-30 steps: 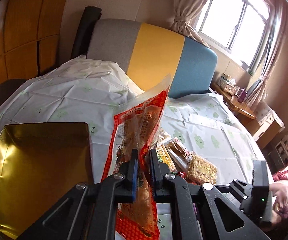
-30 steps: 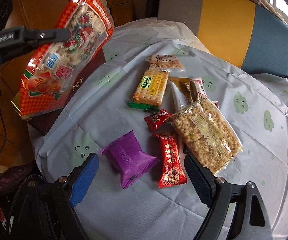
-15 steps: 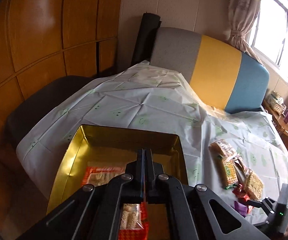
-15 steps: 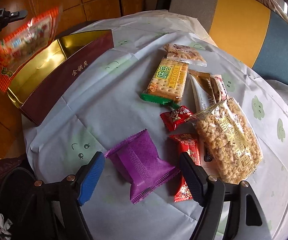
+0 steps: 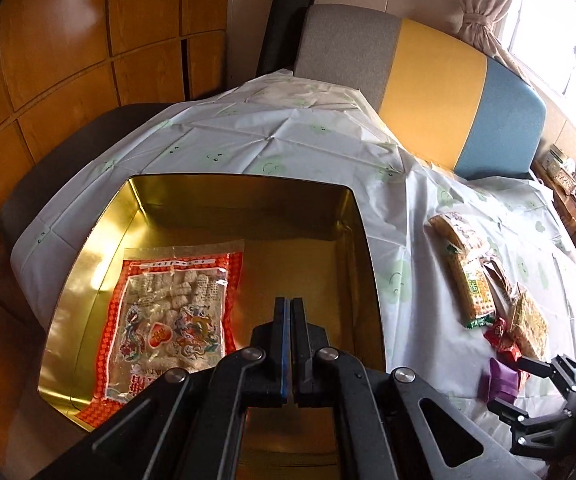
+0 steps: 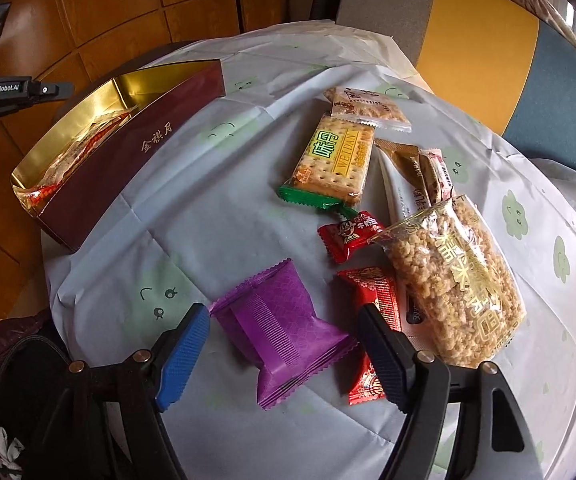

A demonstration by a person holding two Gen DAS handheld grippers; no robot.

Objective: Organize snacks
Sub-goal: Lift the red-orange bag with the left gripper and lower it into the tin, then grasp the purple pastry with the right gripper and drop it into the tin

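Observation:
A red-bordered snack bag (image 5: pixel 172 320) lies flat in the gold-lined box (image 5: pixel 352 240), whose maroon side shows in the right wrist view (image 6: pixel 136 152). My left gripper (image 5: pixel 288 308) hangs above the box, shut and empty. My right gripper (image 6: pixel 284 320) is open, its fingers either side of a purple packet (image 6: pixel 280 328) on the table. Beside it lie two red packets (image 6: pixel 348 234), a puffed-rice bag (image 6: pixel 456 280), a green-ended cracker pack (image 6: pixel 332 164) and other wrapped snacks.
The table wears a pale cloth with green smiley prints (image 6: pixel 208 216). A grey, yellow and blue sofa back (image 5: pixel 428 80) stands behind it. Wooden panels (image 5: pixel 88 40) are on the left. A dark bag (image 6: pixel 8 360) sits at the table's near edge.
My left gripper carried the red-bordered bag over the box and let it go; it now lies flat inside. My right gripper moved closer around the purple packet.

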